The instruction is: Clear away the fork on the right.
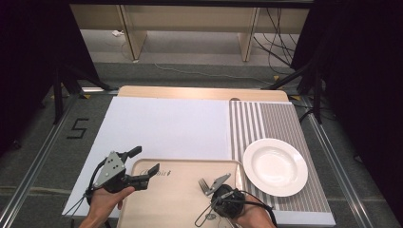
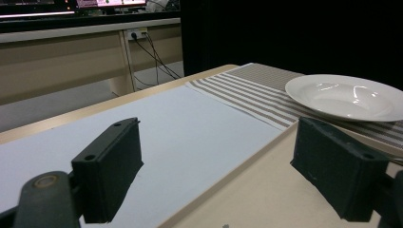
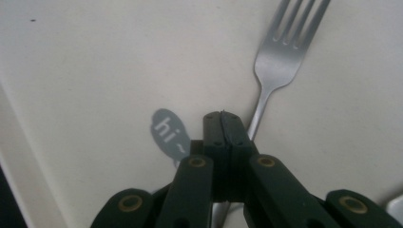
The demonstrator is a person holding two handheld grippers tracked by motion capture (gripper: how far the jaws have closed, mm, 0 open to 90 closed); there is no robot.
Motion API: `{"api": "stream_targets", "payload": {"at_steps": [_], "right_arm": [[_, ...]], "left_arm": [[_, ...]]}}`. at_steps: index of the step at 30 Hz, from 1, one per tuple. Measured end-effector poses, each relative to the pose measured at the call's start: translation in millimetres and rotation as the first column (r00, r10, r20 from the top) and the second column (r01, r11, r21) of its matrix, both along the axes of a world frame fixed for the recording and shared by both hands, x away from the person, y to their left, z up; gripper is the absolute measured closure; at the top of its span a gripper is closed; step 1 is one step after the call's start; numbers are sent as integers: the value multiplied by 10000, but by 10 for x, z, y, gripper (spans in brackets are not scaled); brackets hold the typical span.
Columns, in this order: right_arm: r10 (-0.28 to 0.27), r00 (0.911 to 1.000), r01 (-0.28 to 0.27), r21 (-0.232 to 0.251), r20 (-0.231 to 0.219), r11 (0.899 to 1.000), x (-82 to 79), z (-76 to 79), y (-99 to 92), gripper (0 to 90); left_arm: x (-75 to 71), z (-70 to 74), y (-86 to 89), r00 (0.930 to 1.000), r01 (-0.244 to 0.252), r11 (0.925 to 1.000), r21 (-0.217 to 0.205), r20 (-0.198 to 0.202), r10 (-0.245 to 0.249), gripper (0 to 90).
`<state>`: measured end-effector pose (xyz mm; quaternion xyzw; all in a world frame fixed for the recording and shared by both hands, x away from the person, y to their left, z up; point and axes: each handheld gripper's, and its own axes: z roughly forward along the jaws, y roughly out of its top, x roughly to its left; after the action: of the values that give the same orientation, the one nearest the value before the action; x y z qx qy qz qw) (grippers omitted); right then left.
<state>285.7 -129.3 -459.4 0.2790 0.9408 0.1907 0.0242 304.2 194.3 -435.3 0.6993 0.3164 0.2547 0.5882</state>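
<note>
Right gripper view first: looking down on the fork point(image 3: 280, 61), flat on the beige tray point(image 3: 95, 71), tines away from the camera, long axis a bit slanted, off to the right at the far end. Right gripper point(image 3: 222, 114) sitting right over the stem, fingers point(image 3: 214, 133) pressed tight together, no gap at the seam. Stem slipping in at the right side of the tips and poking out again lower down between the linkages, so running under or behind the fingers rather than clearly through the seam. Can't tell for sure if it's actually clamped or just covered. Little grey "hi" sticker point(image 3: 166, 133) just left of the tips.

From the high view, same fork near the front right of the tray, white plate point(image 1: 274, 166) close by on the striped mat point(image 1: 266, 118), right of the tray and a bit farther back on the bench point(image 1: 166, 123). Right hand obviously the nearer one to both fork and plate.

Left gripper point(image 1: 145, 160) parked at the tray's far-left corner, fingers point(image 2: 111, 166) spread wide, nothing between them, not touching anything as far as visible.

Guessing next: lift, then swing right toward the plate. Worth checking the grip before lifting, with that slanted handle.
</note>
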Motion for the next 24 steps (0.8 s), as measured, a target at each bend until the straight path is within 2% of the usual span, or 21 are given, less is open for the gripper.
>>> {"api": "stream_targets", "payload": {"at_steps": [7, 13, 24], "right_arm": [[-338, 9994, 340, -274, 73, 9990, 72, 8, -135, 900], [-614, 9981, 611, -361, -62, 9975, 109, 14, -230, 900], [-781, 9969, 776, -401, -108, 9962, 141, 15, -344, 900]], "left_arm": [[-1, 1, 4, 10000, 0, 10000, -4, 6, 0, 160], [0, 2, 4, 10000, 1, 10000, -7, 6, -1, 160], [1, 2, 6, 10000, -21, 10000, -4, 9, 21, 160]]}}
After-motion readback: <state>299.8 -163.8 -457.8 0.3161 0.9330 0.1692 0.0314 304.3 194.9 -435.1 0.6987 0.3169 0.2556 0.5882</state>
